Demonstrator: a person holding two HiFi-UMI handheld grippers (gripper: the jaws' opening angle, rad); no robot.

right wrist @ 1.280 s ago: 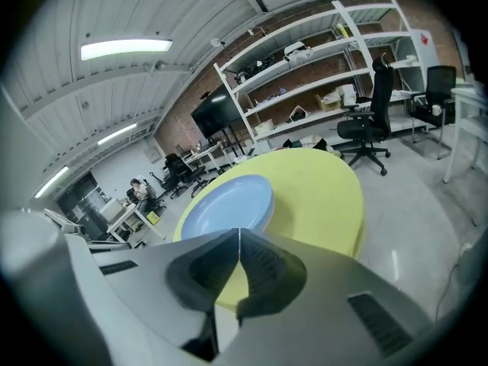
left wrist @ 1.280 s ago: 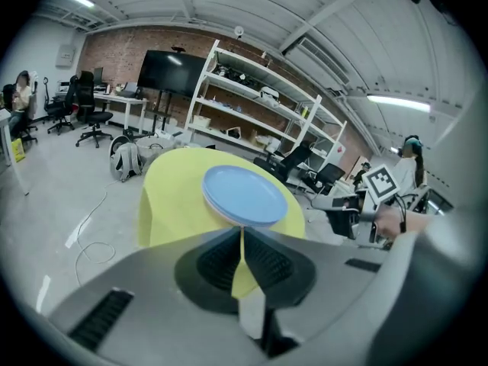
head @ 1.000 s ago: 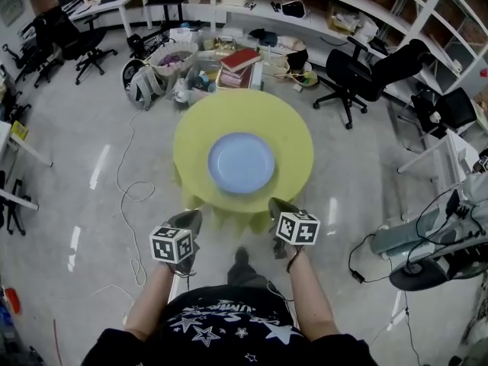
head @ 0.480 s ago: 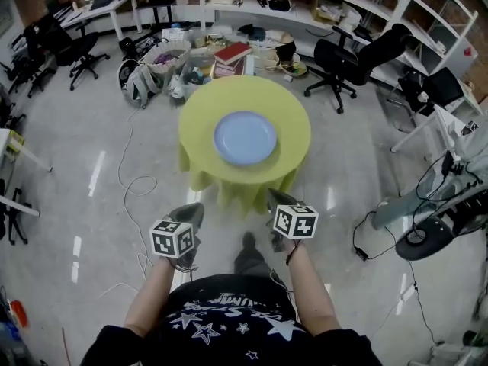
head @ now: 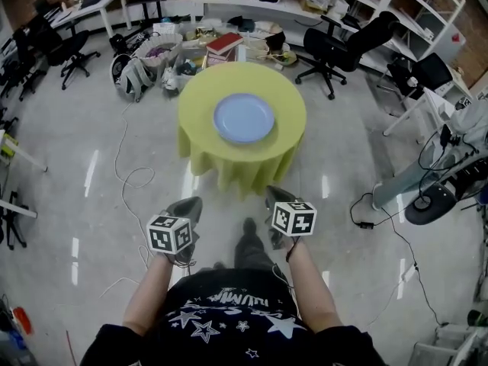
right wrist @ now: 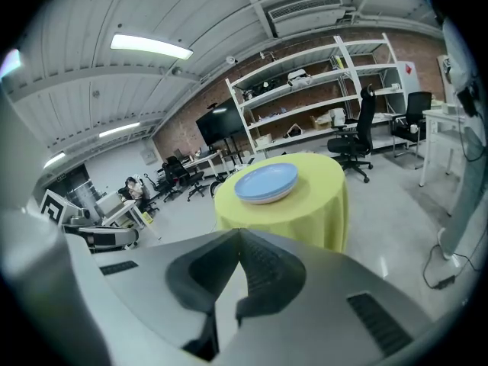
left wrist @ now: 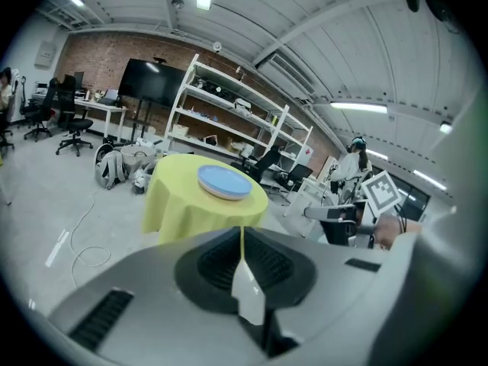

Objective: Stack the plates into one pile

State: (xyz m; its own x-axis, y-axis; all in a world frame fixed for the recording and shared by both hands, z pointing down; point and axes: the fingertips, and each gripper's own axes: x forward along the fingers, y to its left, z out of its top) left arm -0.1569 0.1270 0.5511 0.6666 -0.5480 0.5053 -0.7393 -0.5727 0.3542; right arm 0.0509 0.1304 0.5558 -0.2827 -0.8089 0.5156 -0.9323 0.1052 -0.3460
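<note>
A pile of pale blue plates (head: 243,117) (left wrist: 224,181) (right wrist: 266,181) sits in the middle of a round table with a yellow-green cloth (head: 197,96) (left wrist: 179,193) (right wrist: 324,185). Both grippers hang over the floor, well short of the table and apart from it. My left gripper (head: 187,207) (left wrist: 242,231) has its jaws shut with nothing between them. My right gripper (head: 276,197) (right wrist: 238,235) is shut too and holds nothing.
Boxes, books and bags (head: 200,52) lie heaped on the floor behind the table. Office chairs (head: 347,40) stand at the back right, white shelving (head: 396,6) behind them. A cable (head: 130,181) snakes over the floor at left. Machine bases (head: 438,189) stand at right.
The table and plates have drawn farther away in the head view: I have stepped back from the table, and both shut grippers came back with me.
</note>
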